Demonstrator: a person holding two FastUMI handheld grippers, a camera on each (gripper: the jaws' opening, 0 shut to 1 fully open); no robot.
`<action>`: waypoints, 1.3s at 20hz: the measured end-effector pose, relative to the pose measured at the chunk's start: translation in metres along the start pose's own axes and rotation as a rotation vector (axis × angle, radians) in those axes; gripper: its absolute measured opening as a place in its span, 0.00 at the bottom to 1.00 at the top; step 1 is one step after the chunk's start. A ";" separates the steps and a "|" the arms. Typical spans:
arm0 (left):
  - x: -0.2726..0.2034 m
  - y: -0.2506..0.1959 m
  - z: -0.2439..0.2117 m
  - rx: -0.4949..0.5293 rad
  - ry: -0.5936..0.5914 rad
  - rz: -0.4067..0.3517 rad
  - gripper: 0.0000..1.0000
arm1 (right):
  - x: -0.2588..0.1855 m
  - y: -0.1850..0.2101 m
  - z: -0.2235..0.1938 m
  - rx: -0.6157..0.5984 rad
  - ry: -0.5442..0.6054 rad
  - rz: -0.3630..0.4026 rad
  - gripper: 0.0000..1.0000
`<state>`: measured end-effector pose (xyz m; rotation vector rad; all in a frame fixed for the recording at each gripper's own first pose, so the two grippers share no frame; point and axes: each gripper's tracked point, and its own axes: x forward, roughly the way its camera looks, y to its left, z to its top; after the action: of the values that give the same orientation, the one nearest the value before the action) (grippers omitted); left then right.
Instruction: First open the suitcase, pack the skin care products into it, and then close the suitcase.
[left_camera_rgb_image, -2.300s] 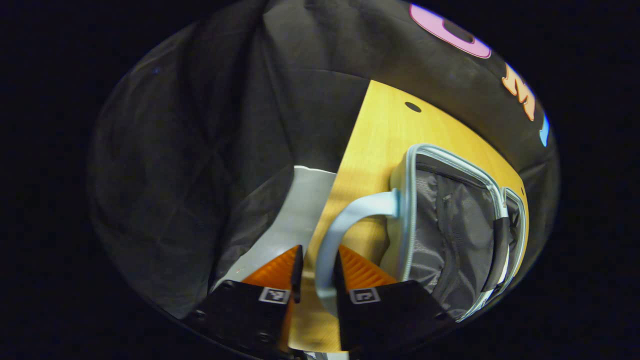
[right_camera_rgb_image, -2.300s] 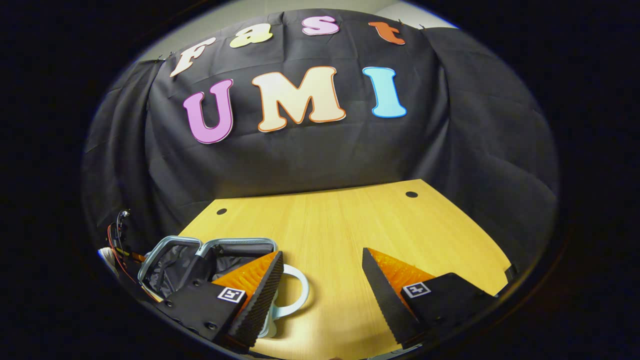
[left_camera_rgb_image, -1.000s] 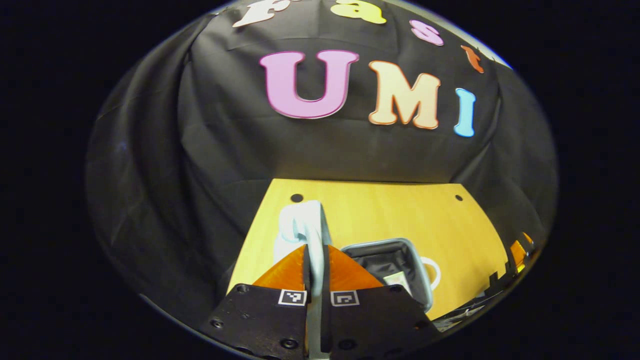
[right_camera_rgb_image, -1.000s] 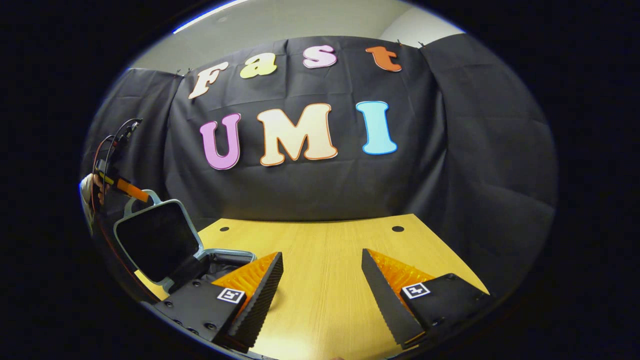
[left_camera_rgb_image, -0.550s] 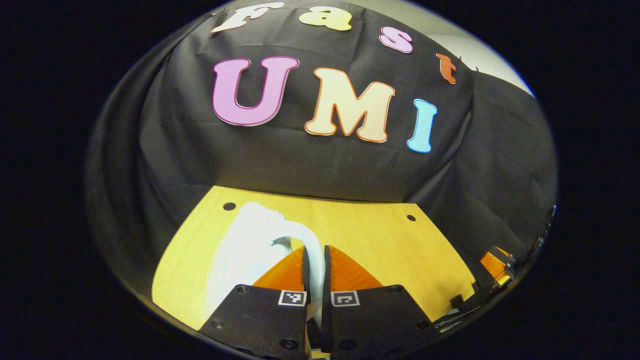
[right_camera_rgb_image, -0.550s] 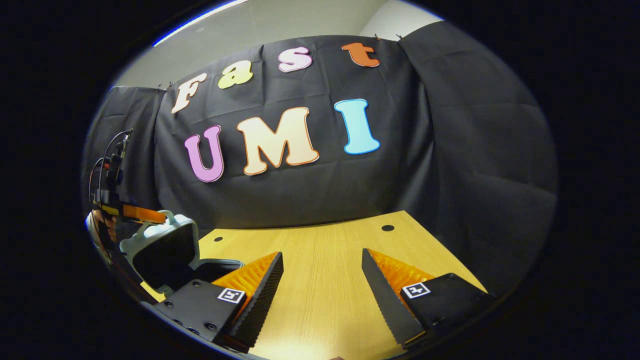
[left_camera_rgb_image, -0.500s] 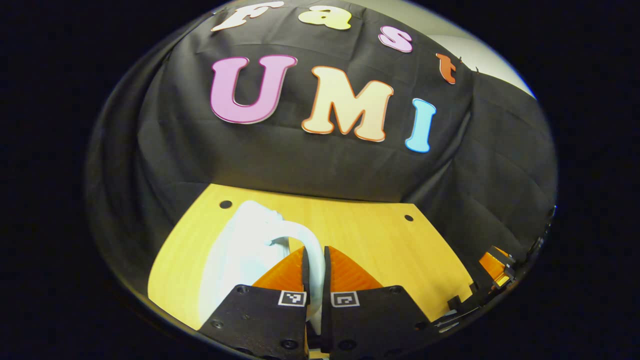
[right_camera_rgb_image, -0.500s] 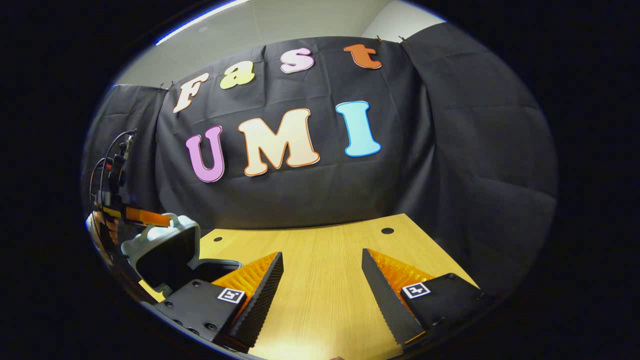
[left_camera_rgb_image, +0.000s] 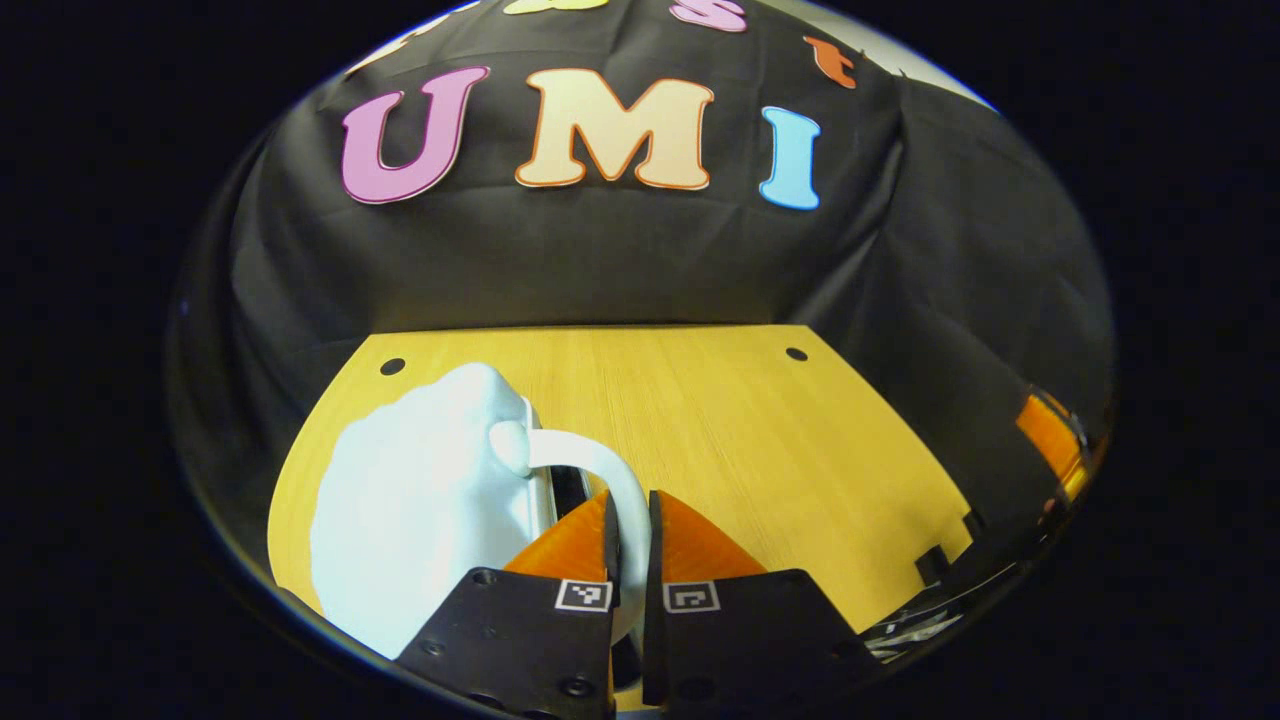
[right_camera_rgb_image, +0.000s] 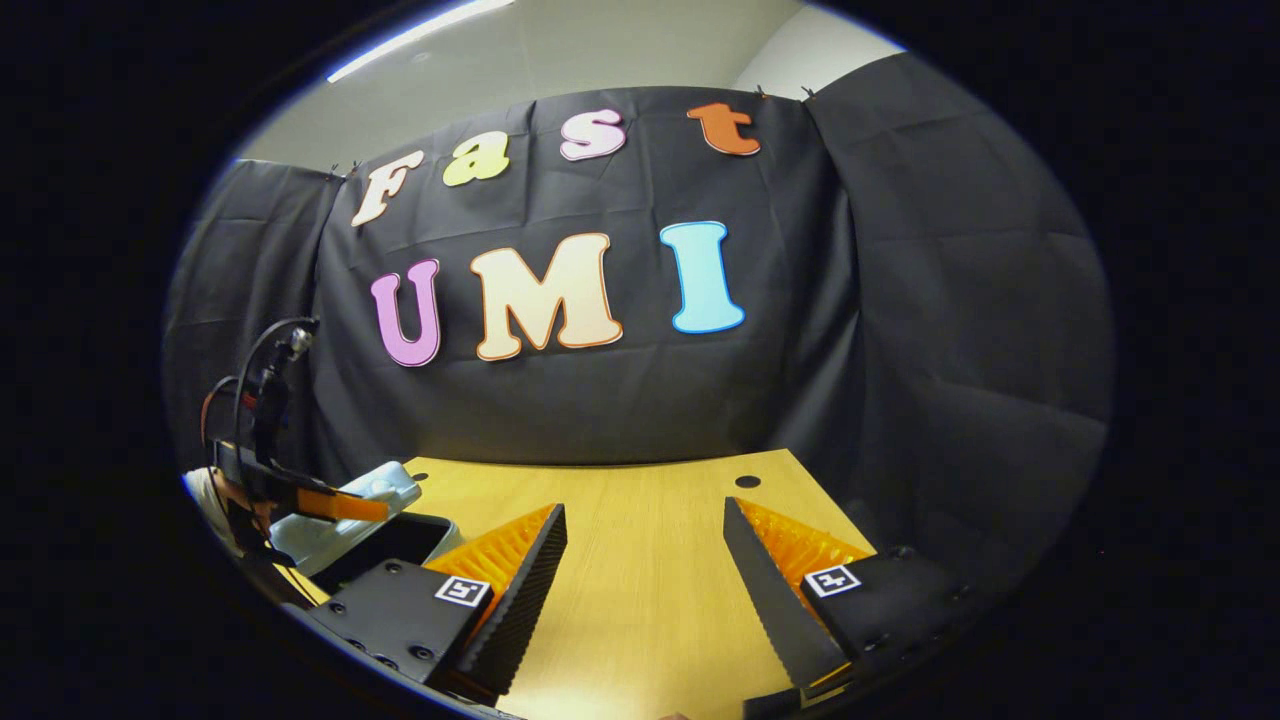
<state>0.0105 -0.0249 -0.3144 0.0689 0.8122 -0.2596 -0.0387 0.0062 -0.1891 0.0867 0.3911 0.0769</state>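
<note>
At the table's (left_camera_rgb_image: 760, 430) left side, we find the left gripper (left_camera_rgb_image: 628, 520) pinching the suitcase's (left_camera_rgb_image: 420, 510) handle (left_camera_rgb_image: 610, 470), lid nearly down. We note the right gripper (right_camera_rgb_image: 645, 540) spread apart above bare tabletop.

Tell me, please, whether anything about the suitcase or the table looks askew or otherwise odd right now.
Nothing stands out. The suitcase lid is tilted part-way down, which suits closing; a dark gap shows under it in the right gripper view. The left gripper is clamped on the handle. The right gripper is open over the table.
</note>
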 end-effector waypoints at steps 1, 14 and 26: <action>0.005 -0.004 -0.006 0.014 0.001 0.024 0.07 | -0.002 -0.004 0.000 -0.002 -0.001 0.008 0.98; -0.077 -0.081 0.096 -0.004 -0.445 0.185 0.82 | -0.013 0.021 0.080 -0.004 -0.170 0.116 0.98; -0.126 -0.117 0.187 0.109 -0.635 0.078 0.93 | -0.032 0.028 0.154 0.001 -0.302 -0.030 0.97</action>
<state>0.0306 -0.1420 -0.0899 0.1129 0.1636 -0.2329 -0.0106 0.0206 -0.0327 0.0915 0.0905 0.0330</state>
